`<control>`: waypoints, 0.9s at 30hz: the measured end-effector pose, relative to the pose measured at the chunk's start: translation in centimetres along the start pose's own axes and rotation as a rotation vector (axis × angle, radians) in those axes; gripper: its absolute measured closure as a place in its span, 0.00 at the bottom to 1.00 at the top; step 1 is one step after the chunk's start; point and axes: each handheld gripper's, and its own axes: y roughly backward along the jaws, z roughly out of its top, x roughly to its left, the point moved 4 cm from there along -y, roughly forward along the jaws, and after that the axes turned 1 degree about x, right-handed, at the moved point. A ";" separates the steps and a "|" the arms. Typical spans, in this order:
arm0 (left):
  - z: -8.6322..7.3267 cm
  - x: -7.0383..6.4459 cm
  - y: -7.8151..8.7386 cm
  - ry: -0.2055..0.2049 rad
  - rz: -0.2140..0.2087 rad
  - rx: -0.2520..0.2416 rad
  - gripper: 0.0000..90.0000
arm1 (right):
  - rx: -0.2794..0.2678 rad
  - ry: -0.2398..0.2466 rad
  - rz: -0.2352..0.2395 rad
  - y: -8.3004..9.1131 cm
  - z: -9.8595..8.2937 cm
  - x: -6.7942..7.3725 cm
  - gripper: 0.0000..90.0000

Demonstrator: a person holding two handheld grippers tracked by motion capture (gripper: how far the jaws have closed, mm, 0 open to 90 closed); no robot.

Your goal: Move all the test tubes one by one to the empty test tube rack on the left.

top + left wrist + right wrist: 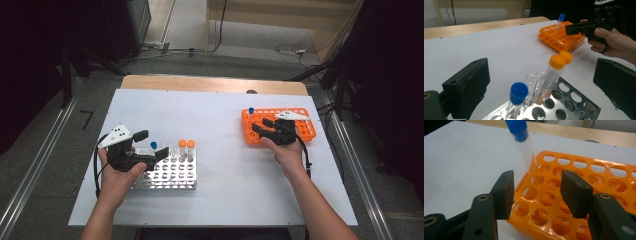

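A clear plastic tube with a blue cap [524, 147] leans in the bright orange plastic rack [584, 185], while the shiny silver metal rack [564, 105] holds another blue-capped clear tube [517, 100] and two orange-capped clear tubes [554, 72]. Both stand on a plain white table sheet [210, 115] edged by pale wood, near the matt black grippers [536, 192].

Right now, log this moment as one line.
left tool: open, at blue-capped tube in metal rack | right tool: open, over orange rack | second blue-capped tube: seated, leaning

Blue-capped clear tube [524, 147] leaning in orange rack's [584, 170] corner hole, another [516, 100] upright in metal rack [571, 105]
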 end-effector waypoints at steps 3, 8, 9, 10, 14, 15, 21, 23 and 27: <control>0.1 -0.3 -0.3 0.003 -0.012 0.004 0.00 | 0.011 0.002 0.000 -0.8 -0.2 0.1 0.54; 0.1 -0.2 -0.4 0.011 -0.022 -0.001 0.00 | -0.009 -0.003 -0.008 -1.7 -0.2 0.4 0.57; 0.2 -0.1 -0.5 0.016 -0.025 -0.004 0.00 | -0.009 -0.010 -0.012 -1.9 -0.2 0.4 0.58; 0.2 -0.1 -0.5 0.021 -0.029 -0.008 0.00 | -0.003 -0.013 -0.009 -2.1 -0.2 0.4 0.58; 0.1 -0.2 -0.8 0.020 -0.028 0.000 0.00 | 0.011 -0.009 -0.032 -2.9 -0.1 0.4 0.64; 0.1 -0.3 -0.9 0.014 -0.019 0.007 0.00 | 0.012 -0.005 -0.042 -3.0 0.0 0.3 0.66; 0.2 -0.4 -0.9 0.013 -0.010 0.005 0.00 | 0.004 -0.005 -0.073 -3.6 0.6 0.2 0.71; 0.2 -0.3 -1.0 0.018 -0.008 0.005 0.00 | 0.001 0.012 -0.091 -3.7 0.7 0.4 0.75; 0.1 -0.3 -1.0 0.016 -0.001 0.008 0.00 | 0.000 0.030 -0.120 -4.1 0.9 0.7 0.83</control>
